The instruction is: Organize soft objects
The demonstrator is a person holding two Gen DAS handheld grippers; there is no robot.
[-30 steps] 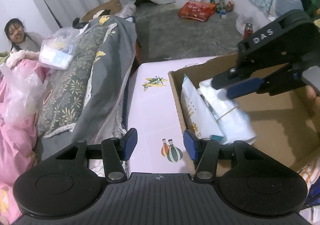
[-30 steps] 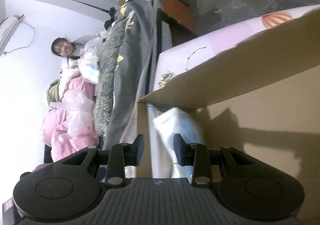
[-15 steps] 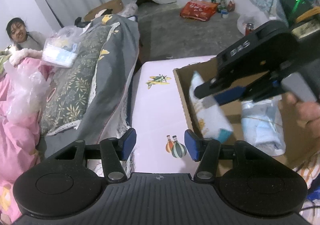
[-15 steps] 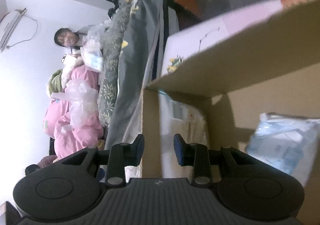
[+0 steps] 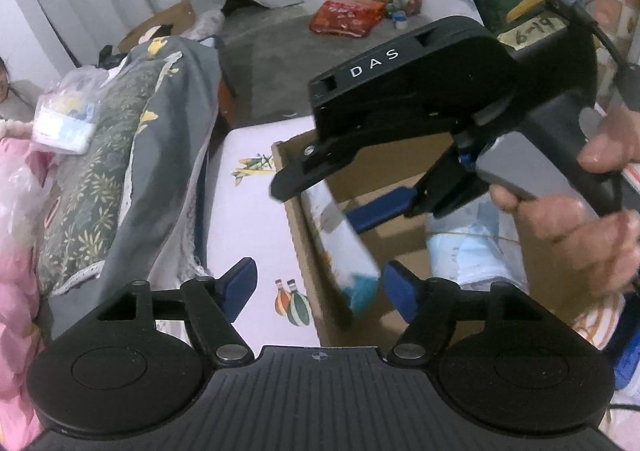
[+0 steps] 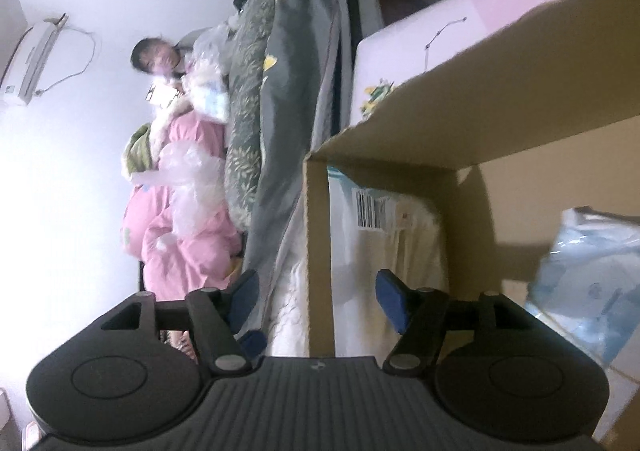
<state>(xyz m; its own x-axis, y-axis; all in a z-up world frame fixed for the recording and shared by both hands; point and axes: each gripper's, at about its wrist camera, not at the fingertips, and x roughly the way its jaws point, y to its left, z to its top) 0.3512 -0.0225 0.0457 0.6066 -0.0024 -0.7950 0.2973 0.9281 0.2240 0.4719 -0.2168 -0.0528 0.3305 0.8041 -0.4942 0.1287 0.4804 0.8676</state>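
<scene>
Having just been opening, the right gripper [image 6: 316, 297] spreads empty astride the cardboard box [image 6: 318, 251] wall; the left gripper [image 5: 320, 285] gapes, widening, over that box, holding nothing.

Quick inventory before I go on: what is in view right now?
cardboard box: one, brown, on the pink sheet.
white pack: one, white with teal, upright against the box's left wall.
blue pack: one, pale blue plastic, inside the box.
grey quilt: one, leaf print, left of the box.
pink bedding: one, far left.
red bag: one, on the floor.
right tongs: open over the box, jaws just opening, empty.
left tongs: open, empty.
</scene>
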